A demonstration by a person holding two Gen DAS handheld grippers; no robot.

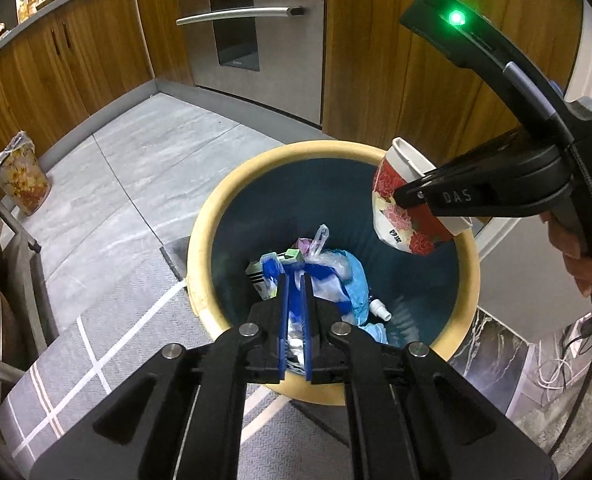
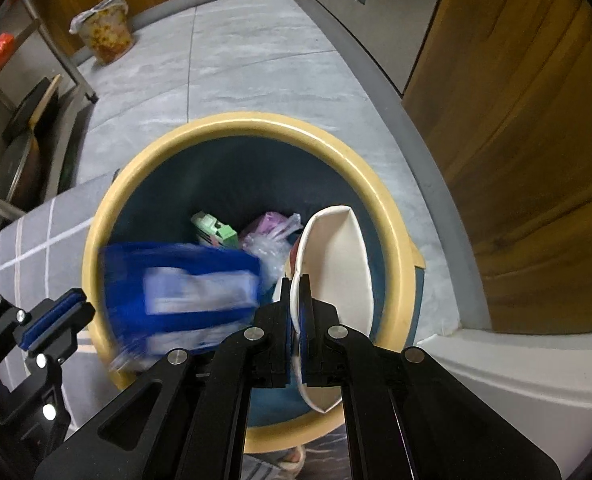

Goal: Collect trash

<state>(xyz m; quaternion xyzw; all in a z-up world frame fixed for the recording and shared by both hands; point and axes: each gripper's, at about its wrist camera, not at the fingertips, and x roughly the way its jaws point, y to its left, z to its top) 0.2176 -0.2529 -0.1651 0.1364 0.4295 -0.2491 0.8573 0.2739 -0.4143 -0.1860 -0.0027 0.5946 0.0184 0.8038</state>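
Observation:
A round bin with a cream rim point(image 1: 216, 208) and dark blue inside stands on the floor; it also shows in the right wrist view point(image 2: 392, 216). Several pieces of trash lie in it. My right gripper point(image 2: 295, 284) is shut on a squashed red floral paper cup point(image 1: 404, 208), white inside point(image 2: 336, 264), held over the bin's right side. My left gripper point(image 1: 295, 280) hovers over the bin's near rim with its jaws slightly apart. A blue and white packet point(image 2: 188, 292) shows blurred in mid-air over the bin, just beyond the left gripper's fingers point(image 2: 56, 316).
A small floral bin with a bag liner point(image 1: 22, 176) stands by the wooden cabinets point(image 1: 76, 60). A steel oven front point(image 1: 252, 40) is behind. A grey checked mat point(image 1: 108, 344) lies by the bin. A metal rack point(image 2: 56, 48) is at left. White cables point(image 1: 560, 372) lie at right.

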